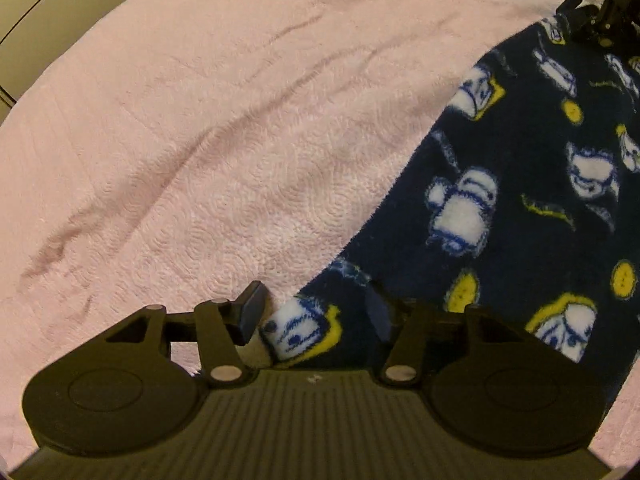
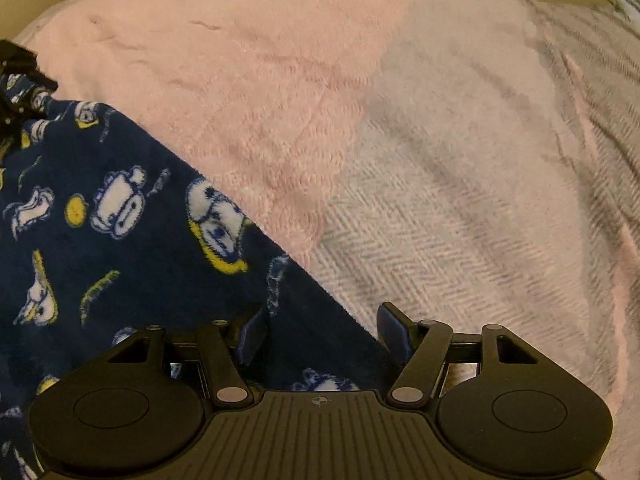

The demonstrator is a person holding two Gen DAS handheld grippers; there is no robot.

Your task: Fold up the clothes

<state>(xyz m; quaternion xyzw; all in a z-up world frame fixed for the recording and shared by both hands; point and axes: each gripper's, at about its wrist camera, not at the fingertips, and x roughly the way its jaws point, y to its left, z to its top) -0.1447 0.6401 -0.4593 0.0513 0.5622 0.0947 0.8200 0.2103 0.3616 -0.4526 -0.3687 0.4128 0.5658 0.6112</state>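
Note:
A dark navy fleece garment (image 1: 520,208) with white monkey faces and yellow shapes lies on a pink blanket (image 1: 200,140). My left gripper (image 1: 316,312) is open, its jaws standing on either side of one corner of the garment. My right gripper (image 2: 324,330) is open as well, its jaws straddling the garment's edge (image 2: 120,200) at another corner. The right gripper also shows at the top right of the left wrist view (image 1: 600,4), and the left gripper at the far left of the right wrist view (image 2: 16,76).
The pink blanket (image 2: 248,100) covers the bed. A lighter herringbone-woven cover (image 2: 480,200) lies to the right of it. Beige surfaces (image 1: 48,8) show beyond the bed's edge.

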